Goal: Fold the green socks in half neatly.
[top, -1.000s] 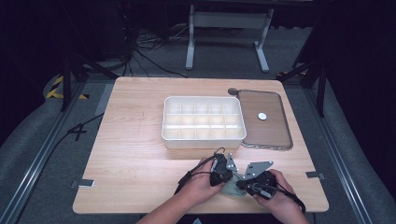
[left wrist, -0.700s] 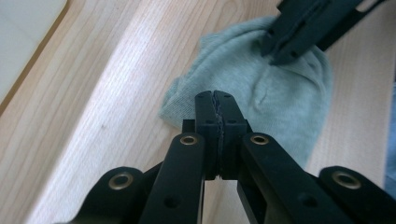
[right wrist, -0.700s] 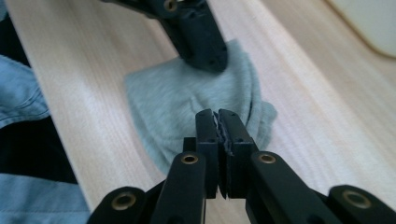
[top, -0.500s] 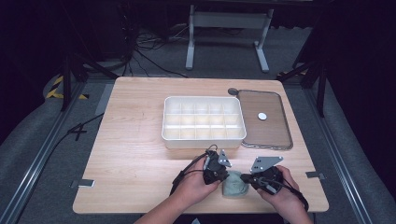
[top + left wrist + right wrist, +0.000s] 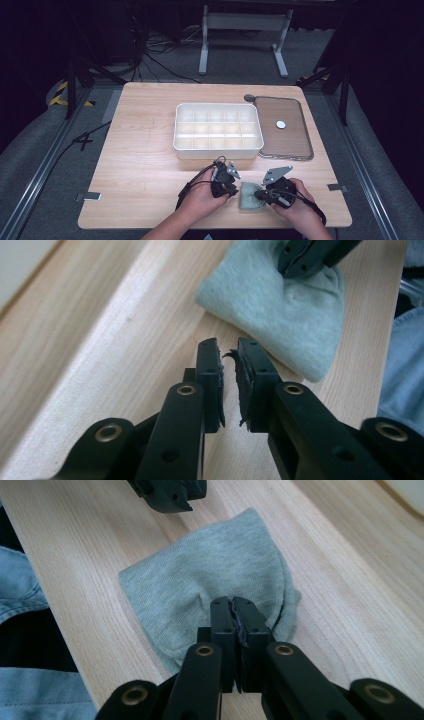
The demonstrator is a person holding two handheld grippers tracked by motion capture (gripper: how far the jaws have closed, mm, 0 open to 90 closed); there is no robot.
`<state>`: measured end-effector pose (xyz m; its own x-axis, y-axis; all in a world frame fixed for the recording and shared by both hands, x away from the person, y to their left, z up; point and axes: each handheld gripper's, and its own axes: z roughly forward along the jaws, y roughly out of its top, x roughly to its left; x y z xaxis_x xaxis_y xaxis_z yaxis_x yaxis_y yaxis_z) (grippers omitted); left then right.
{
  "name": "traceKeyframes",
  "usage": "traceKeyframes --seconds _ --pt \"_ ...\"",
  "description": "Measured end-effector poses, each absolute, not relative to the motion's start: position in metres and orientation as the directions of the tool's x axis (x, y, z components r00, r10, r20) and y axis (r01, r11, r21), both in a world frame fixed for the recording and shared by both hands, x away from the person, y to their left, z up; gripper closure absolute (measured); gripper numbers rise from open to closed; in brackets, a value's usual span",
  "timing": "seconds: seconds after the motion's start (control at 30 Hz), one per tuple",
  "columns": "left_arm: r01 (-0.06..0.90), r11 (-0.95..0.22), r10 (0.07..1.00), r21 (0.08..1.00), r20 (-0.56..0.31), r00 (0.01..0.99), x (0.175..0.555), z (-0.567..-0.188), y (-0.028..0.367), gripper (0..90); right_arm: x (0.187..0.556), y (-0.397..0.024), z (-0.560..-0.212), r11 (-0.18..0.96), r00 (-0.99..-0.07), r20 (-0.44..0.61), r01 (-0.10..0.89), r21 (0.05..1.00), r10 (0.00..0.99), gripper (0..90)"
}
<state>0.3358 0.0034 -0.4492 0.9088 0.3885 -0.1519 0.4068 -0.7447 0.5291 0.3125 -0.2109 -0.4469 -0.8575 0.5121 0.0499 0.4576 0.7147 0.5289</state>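
Note:
A small folded grey-green cloth [image 5: 249, 198] lies flat on the wooden table near its front edge, between my two grippers. My left gripper [image 5: 234, 191] sits just left of the cloth. In the left gripper view its jaws [image 5: 228, 347] stand a narrow gap apart with nothing between them, a little short of the cloth [image 5: 280, 310]. My right gripper [image 5: 261, 195] comes in from the cloth's right side. Its jaws [image 5: 232, 602] are pressed together at a puckered fold of the cloth [image 5: 215, 560].
A white compartment box [image 5: 218, 152] stands mid-table behind the grippers. To its right lies a brown tray [image 5: 295, 142] with a small white disc [image 5: 281, 124], and a dark round piece [image 5: 249, 98] at its corner. Bare wood stretches left of the hands.
The cloth has come down flat on the table between the grippers. My left gripper has drawn back to the left and off the cloth; the right gripper stays at it.

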Motion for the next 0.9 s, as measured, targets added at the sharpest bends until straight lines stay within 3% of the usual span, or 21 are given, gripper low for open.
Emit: traceKeyframes --seconds 0.13,0.3,0.53,0.9 --pt "0.382 -0.763 0.354 0.521 -0.157 0.922 0.334 -0.453 -0.001 80.1 0.313 -0.213 -0.449 0.707 -0.859 0.069 0.46 0.537 0.507 89.3" --pt "0.281 -0.815 0.267 0.506 -0.102 0.958 0.33 -0.457 -0.01 78.0 0.313 -0.21 -0.449 0.717 -0.863 0.06 0.454 0.529 0.502 89.3" --pt "0.204 -0.797 0.196 0.569 -0.075 0.978 0.326 -0.452 -0.013 74.1 0.309 -0.203 -0.449 0.731 -0.87 0.045 0.439 0.523 0.491 89.6" --pt "0.134 -0.789 0.163 0.599 -0.005 0.987 0.323 -0.445 -0.006 65.4 0.313 -0.194 -0.454 0.677 -0.865 0.119 0.461 0.573 0.488 89.5"
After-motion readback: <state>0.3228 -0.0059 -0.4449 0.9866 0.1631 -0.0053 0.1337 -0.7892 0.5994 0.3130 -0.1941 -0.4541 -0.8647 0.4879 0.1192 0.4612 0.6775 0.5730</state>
